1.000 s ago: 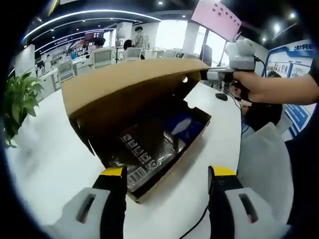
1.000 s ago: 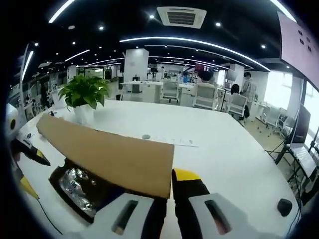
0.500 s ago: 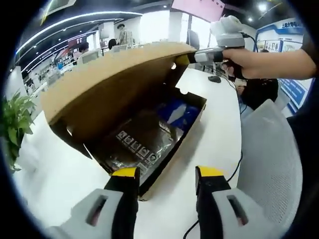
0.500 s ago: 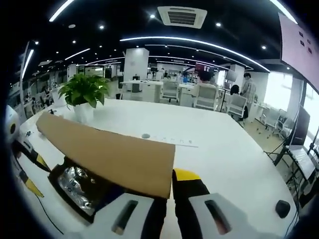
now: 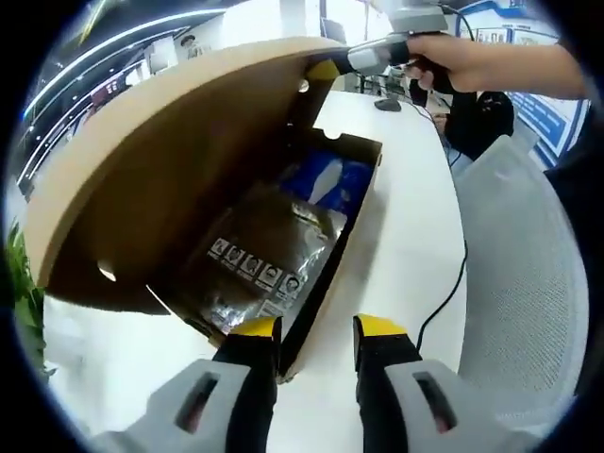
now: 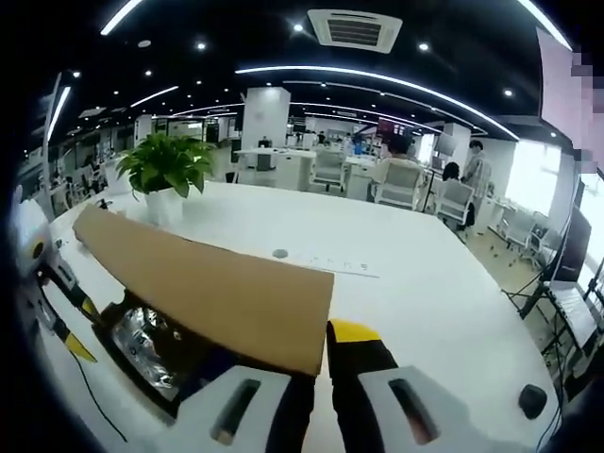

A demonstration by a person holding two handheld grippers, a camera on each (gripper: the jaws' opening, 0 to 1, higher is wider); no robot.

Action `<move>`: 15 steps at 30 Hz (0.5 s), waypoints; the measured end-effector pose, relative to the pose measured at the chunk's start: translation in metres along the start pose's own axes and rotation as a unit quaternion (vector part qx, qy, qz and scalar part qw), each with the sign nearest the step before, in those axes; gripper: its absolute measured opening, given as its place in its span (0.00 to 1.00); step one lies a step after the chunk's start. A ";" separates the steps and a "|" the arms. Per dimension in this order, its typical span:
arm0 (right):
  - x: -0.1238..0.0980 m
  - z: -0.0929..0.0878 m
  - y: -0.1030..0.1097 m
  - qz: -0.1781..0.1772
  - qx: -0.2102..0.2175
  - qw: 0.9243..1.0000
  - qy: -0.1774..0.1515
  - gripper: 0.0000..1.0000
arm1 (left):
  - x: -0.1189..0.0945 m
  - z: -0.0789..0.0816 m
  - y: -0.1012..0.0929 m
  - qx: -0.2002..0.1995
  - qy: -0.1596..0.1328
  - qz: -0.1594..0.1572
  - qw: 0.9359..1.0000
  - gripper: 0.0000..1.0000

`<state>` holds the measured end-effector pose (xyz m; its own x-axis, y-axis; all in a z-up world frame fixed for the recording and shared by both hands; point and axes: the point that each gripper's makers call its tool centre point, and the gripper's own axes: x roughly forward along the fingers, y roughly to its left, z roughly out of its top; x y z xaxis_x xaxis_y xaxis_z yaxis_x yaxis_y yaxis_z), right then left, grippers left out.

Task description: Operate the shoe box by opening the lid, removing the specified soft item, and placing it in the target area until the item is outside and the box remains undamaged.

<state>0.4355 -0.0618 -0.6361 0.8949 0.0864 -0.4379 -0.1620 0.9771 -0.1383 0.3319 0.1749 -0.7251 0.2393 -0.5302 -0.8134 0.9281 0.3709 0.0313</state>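
Note:
The brown cardboard shoe box (image 5: 357, 212) lies open on the white table. Its lid (image 5: 170, 151) is raised, with my right gripper (image 5: 330, 68) shut on its front edge. In the right gripper view the lid (image 6: 217, 297) runs between that gripper's (image 6: 321, 344) jaws. Inside the box lies a soft, crinkled clear bag (image 5: 260, 255) with printed labels, and a blue-and-white item (image 5: 326, 179) lies behind it. The bag (image 6: 142, 335) also peeks out under the lid. My left gripper (image 5: 316, 330) hovers at the box's near corner, open with a narrow gap and holding nothing.
A white chair (image 5: 514, 283) stands to the right of the table (image 5: 406, 255), and a black cable (image 5: 444, 302) trails across the tabletop. A dark mouse (image 5: 387, 104) lies beyond the box. A potted plant (image 6: 165, 170) stands at the far side of the table (image 6: 406, 302).
The left gripper's camera has come closer, above the box, and its jaws have narrowed. The lid stands a little higher. The right gripper keeps its hold on the lid.

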 end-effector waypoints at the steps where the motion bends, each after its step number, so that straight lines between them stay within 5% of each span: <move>1: 0.000 0.000 0.000 0.000 0.000 1.000 0.000 0.00 | 0.001 -0.001 0.000 0.007 0.006 0.001 1.000 0.29; 6: 0.002 -0.001 -0.001 0.003 -0.002 1.000 0.003 0.00 | 0.006 -0.010 -0.005 0.040 0.029 -0.003 0.999 0.30; 15: 0.001 -0.003 0.000 0.002 0.001 1.000 0.005 0.00 | 0.002 -0.009 0.000 0.036 0.026 0.000 0.999 0.37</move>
<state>0.4349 -0.0626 -0.6387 0.8903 0.0889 -0.4467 -0.1653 0.9770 -0.1350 0.3299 0.1813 -0.7319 0.2265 -0.4895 -0.8421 0.9467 0.3140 0.0721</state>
